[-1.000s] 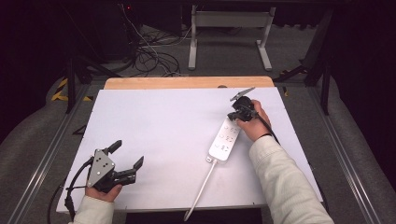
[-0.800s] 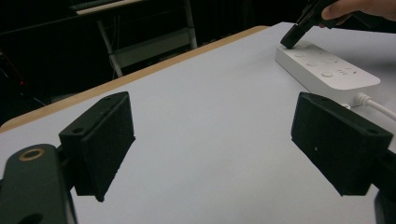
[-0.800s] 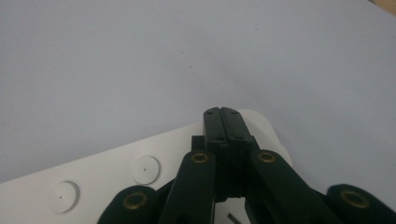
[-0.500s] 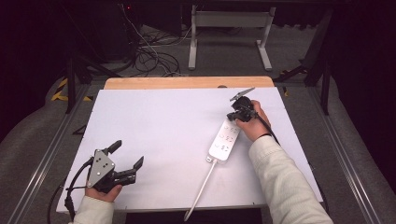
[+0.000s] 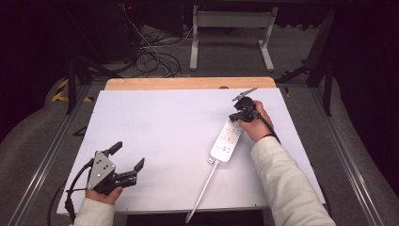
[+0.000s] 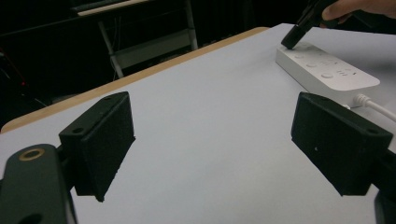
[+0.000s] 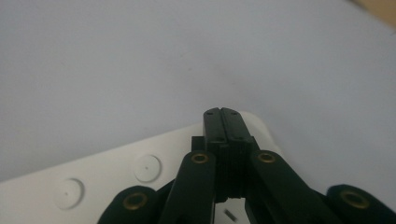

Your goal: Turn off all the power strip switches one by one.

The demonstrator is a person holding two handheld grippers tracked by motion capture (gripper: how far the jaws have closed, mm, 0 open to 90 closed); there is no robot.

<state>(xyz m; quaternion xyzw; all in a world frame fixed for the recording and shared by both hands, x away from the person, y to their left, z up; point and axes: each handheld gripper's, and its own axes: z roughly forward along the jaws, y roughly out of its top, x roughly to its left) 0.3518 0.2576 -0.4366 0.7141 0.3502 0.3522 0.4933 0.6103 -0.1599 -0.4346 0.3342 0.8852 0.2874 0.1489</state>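
The white power strip [image 5: 227, 140] lies on the right half of the white table [image 5: 164, 132], its long axis running from the near cord end, where a white cable [image 5: 202, 190] trails off the table's front edge, up and slightly right toward the far end. The right gripper [image 5: 236, 117] is at that far end, its jaws pressed fully together with nothing between them, tips down on or just above the strip's top face beside its round buttons [image 7: 147, 168]; whether they actually touch is hard to tell. The left gripper [image 5: 126, 162] rests well apart at the table's near left, jaws wide open and empty, so the right hand is clearly nearer.
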